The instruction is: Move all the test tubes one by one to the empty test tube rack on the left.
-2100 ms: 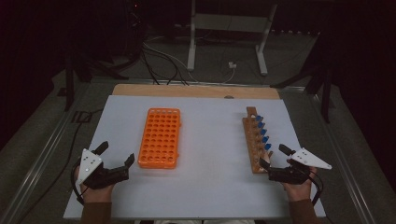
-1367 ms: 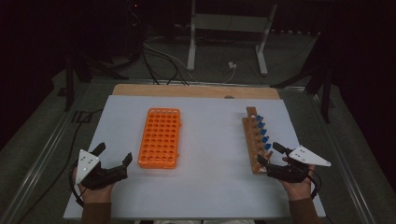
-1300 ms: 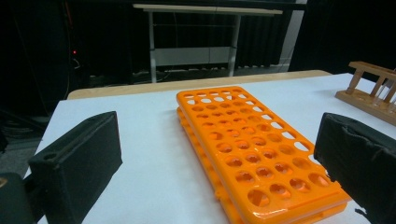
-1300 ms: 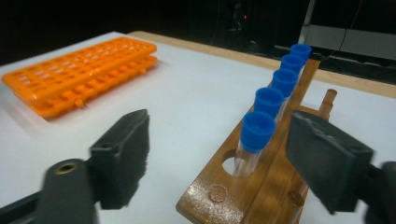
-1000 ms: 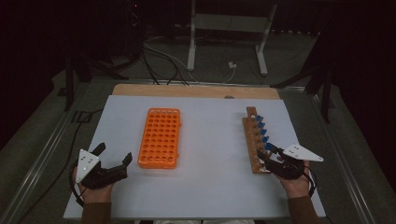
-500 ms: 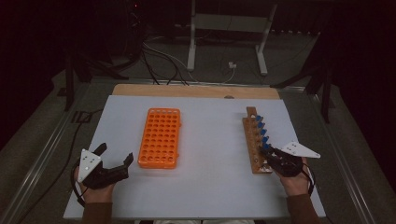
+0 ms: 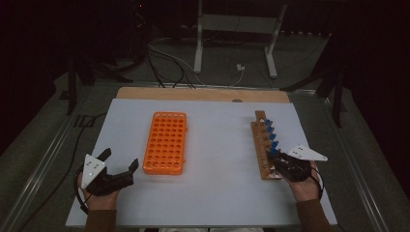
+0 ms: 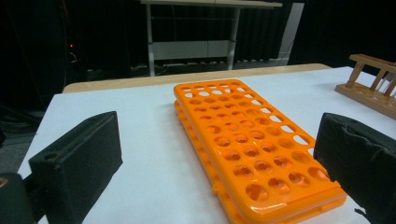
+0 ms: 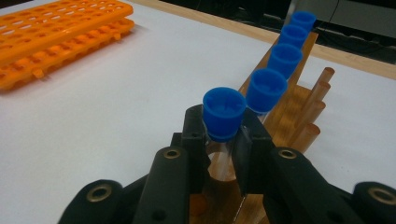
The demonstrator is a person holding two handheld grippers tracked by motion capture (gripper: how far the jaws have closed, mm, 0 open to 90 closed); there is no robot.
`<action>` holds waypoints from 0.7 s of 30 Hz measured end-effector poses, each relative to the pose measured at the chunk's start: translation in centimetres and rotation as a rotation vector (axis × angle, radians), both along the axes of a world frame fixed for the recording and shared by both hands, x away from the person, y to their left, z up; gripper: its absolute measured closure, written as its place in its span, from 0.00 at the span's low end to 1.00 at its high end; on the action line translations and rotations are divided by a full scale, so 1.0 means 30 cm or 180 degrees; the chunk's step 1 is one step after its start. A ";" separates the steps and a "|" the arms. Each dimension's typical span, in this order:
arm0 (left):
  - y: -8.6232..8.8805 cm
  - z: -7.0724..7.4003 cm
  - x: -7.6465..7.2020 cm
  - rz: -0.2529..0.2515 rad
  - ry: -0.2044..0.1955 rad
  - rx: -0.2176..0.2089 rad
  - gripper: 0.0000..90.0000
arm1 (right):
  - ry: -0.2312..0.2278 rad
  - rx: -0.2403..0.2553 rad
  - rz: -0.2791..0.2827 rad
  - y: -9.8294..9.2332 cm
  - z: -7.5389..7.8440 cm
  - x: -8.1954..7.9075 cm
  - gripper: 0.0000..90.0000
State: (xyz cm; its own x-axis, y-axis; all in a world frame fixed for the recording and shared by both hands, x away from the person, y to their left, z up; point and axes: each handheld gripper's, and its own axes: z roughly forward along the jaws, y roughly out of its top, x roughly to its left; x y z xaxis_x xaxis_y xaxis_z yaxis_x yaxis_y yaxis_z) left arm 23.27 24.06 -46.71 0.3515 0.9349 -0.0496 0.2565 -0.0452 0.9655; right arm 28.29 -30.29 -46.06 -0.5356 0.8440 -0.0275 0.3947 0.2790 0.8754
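Blue-capped tube (image 9: 224, 112) clamped between right gripper (image 9: 223, 140) fingers, hand low beside wooden rack (image 7: 263, 145).

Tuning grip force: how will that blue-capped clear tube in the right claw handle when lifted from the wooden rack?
The blue-capped clear tube looks thin-walled, so probably light and possibly fragile. Its smooth, round body may slip or roll if released. The right claw grips just under the cap, whose lip likely helps. The wooden rack may lift too.

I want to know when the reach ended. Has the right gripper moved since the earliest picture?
Yes. The right gripper went left to the wooden rack; its jaws have just been closing on the nearest blue-capped tube.
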 end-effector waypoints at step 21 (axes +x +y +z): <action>-0.017 0.018 0.030 -0.0111 0.0178 -0.0066 0.02 | -0.0133 0.0118 0.0161 -0.024 0.155 -0.005 0.85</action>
